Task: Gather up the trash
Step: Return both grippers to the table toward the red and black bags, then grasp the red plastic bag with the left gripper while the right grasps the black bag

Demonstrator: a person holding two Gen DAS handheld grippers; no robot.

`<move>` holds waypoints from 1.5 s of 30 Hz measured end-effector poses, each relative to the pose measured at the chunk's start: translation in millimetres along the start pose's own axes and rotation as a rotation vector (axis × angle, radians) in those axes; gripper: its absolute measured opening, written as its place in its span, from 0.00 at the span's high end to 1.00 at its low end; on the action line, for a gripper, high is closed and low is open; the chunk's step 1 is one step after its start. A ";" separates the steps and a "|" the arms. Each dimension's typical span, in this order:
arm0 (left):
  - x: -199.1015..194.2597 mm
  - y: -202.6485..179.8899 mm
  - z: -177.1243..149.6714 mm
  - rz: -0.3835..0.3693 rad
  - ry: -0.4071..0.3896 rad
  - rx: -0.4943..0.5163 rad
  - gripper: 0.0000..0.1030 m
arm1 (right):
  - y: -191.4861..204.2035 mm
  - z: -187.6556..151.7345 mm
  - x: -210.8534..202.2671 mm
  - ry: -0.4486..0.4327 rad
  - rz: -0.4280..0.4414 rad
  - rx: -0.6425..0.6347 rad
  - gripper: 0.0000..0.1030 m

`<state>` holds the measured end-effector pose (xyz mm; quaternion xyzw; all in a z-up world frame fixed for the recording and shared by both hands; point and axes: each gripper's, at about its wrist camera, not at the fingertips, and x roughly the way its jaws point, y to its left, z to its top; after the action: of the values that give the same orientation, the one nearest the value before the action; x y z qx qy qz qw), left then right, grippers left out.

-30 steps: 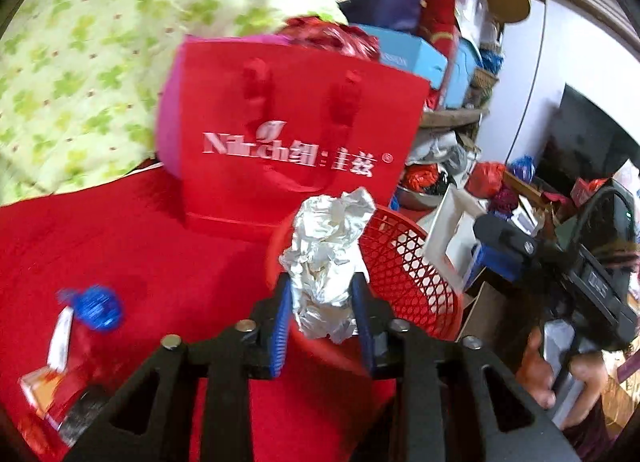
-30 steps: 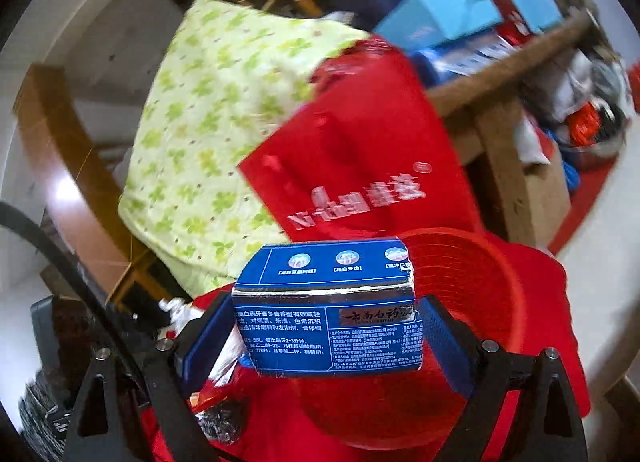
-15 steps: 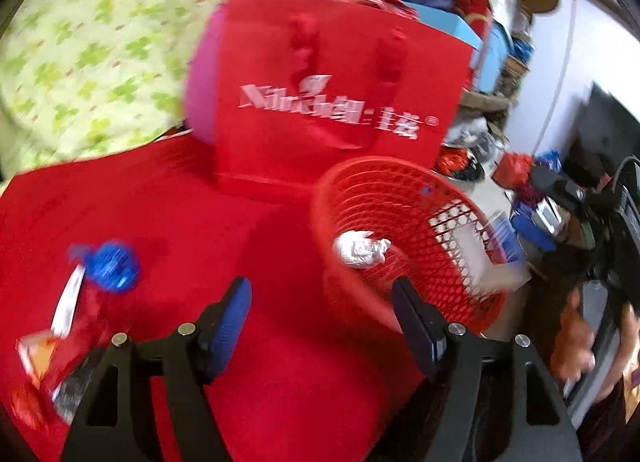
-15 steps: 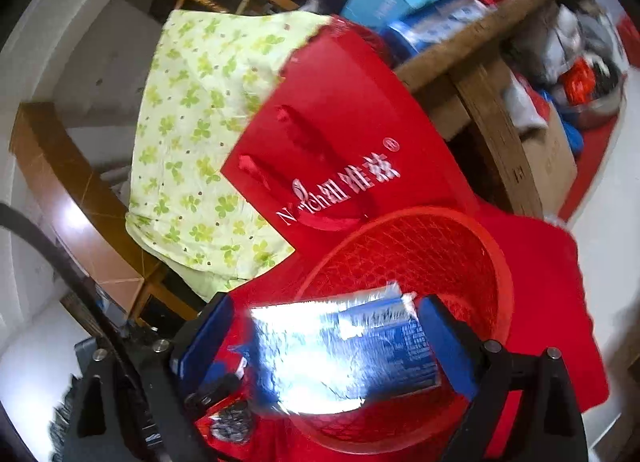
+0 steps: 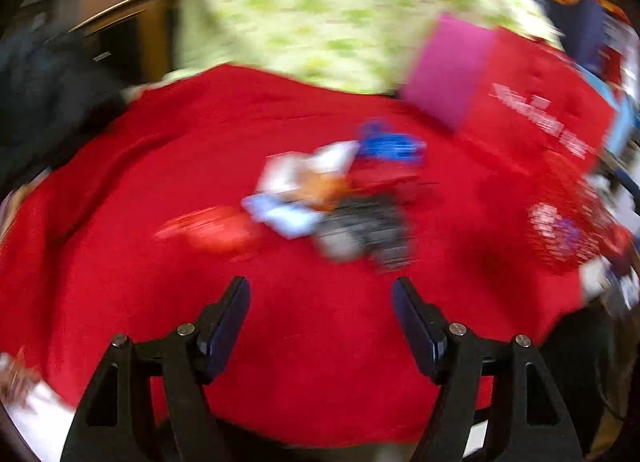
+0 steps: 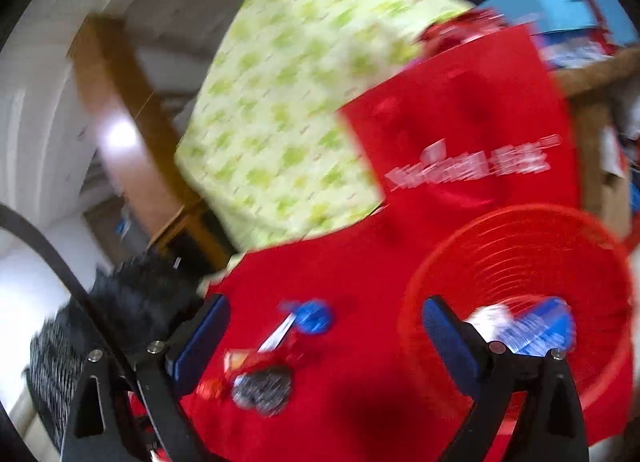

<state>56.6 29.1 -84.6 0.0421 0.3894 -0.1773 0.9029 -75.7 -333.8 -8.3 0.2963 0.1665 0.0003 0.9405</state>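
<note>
With both the left claw [image 5: 321, 316] and right claw [image 6: 325, 336] released and empty, the blurred, seemingly overlapping trash pile [image 5: 332, 198] should be approached slowly, one piece singled out.

White lettering runs across the red bag [image 6: 472, 134], which stands at the back edge of the red cloth [image 6: 352, 274], but blur leaves it unreadable in both views.

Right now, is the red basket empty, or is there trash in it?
Not empty. In the right wrist view, the red basket holds a blue box and something white beside it. Blur hides what the white thing is.
</note>
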 end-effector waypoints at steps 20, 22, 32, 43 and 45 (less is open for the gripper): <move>54.5 107.8 34.7 -0.092 0.021 -0.407 0.27 | 72.6 -124.9 217.2 0.513 0.068 -0.056 0.18; 70.9 109.3 41.8 -0.111 0.048 -0.444 0.27 | 72.2 -128.8 235.7 0.516 0.044 -0.071 0.19; 135.0 100.6 45.1 -0.162 0.162 -0.542 0.49 | 69.9 -152.1 294.5 0.632 0.074 -0.004 0.65; 109.7 87.8 29.5 -0.152 0.121 -0.489 0.56 | 71.9 -136.8 211.7 0.486 0.090 -0.124 0.85; 96.1 80.2 21.9 -0.157 0.109 -0.457 0.56 | 64.6 -132.3 200.9 0.495 0.103 -0.066 0.83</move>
<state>160.9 71.7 -143.4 -0.1840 0.4695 -0.1518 0.8501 79.0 -186.9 -136.9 0.2647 0.3762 0.1263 0.8789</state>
